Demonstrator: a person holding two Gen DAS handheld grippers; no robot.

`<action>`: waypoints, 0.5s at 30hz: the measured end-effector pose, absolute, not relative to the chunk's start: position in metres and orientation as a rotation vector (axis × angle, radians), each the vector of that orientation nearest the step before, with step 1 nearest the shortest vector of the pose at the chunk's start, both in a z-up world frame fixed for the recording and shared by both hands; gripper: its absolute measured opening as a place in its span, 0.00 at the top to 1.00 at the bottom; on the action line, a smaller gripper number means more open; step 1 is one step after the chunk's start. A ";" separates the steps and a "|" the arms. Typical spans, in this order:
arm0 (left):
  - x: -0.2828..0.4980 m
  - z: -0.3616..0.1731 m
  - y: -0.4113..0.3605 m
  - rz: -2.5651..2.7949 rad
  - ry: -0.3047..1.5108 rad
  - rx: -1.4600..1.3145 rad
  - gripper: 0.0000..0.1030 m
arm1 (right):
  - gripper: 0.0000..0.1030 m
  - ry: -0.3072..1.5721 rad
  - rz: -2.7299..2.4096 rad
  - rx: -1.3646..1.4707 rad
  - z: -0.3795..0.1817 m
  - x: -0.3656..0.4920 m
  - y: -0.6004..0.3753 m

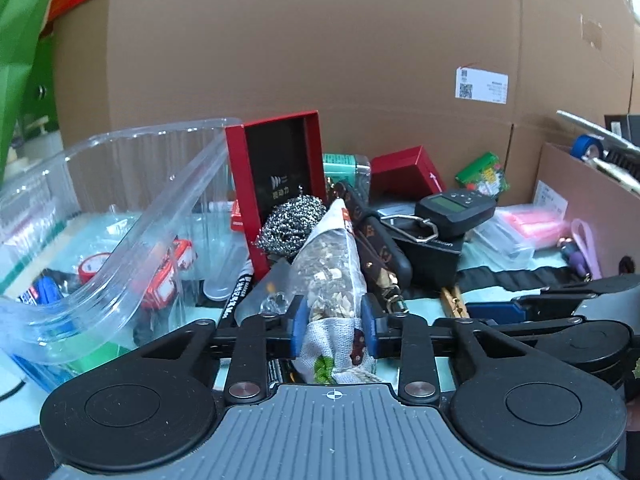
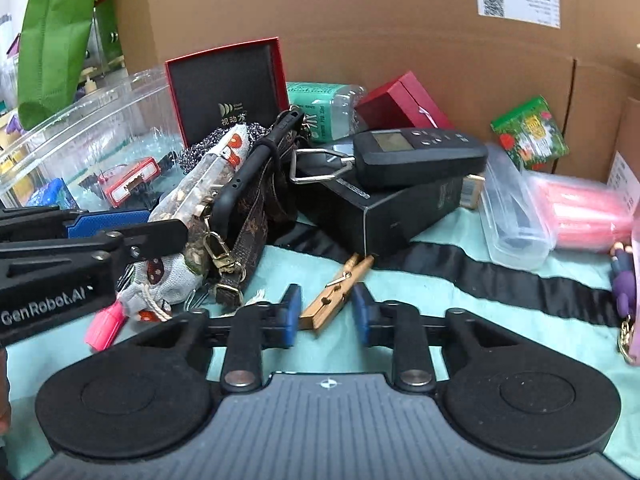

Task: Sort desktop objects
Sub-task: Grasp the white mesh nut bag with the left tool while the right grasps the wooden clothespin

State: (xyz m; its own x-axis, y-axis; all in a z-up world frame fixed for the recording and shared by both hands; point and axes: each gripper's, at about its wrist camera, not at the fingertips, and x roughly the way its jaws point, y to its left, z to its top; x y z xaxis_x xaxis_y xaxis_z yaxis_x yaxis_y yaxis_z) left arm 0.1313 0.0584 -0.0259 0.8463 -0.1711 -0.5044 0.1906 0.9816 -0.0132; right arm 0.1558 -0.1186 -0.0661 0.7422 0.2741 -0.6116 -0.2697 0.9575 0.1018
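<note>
My left gripper is shut on a clear pouch of dried pieces with a printed cloth bottom, its blue pads squeezing the pouch's lower part. The pouch leans on a steel scourer and a brown patterned strap. In the right wrist view, a wooden clothespin lies slantwise on the teal cloth between the pads of my right gripper. One pad meets its tail and the other its side. The left gripper with the pouch shows at the left there.
A clear plastic bin with small items stands left. Behind are a red-and-black box, a green bottle, a black handheld scale on a black box, clear cases, a pink marker, and a large cardboard box.
</note>
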 end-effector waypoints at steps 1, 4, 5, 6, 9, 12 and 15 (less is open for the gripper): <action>0.129 -0.025 0.059 -0.191 0.529 0.035 0.77 | 0.78 0.675 0.298 0.008 -0.065 0.154 -0.120; 0.120 -0.022 0.062 -0.204 0.536 0.030 0.77 | 0.87 0.686 0.309 0.020 -0.063 0.144 -0.125; 0.115 -0.021 0.062 -0.211 0.537 0.032 0.77 | 0.87 0.688 0.316 0.020 -0.063 0.140 -0.127; 0.111 -0.021 0.062 -0.216 0.539 0.036 0.78 | 0.87 0.689 0.319 0.015 -0.062 0.136 -0.127; 0.096 -0.019 0.065 -0.233 0.549 0.029 0.78 | 0.87 0.690 0.333 0.001 -0.060 0.121 -0.128; 0.076 -0.016 0.069 -0.267 0.559 0.000 0.80 | 0.87 0.689 0.348 -0.009 -0.057 0.103 -0.130; 0.061 -0.016 0.072 -0.291 0.561 -0.005 0.76 | 0.87 0.691 0.361 -0.022 -0.054 0.087 -0.133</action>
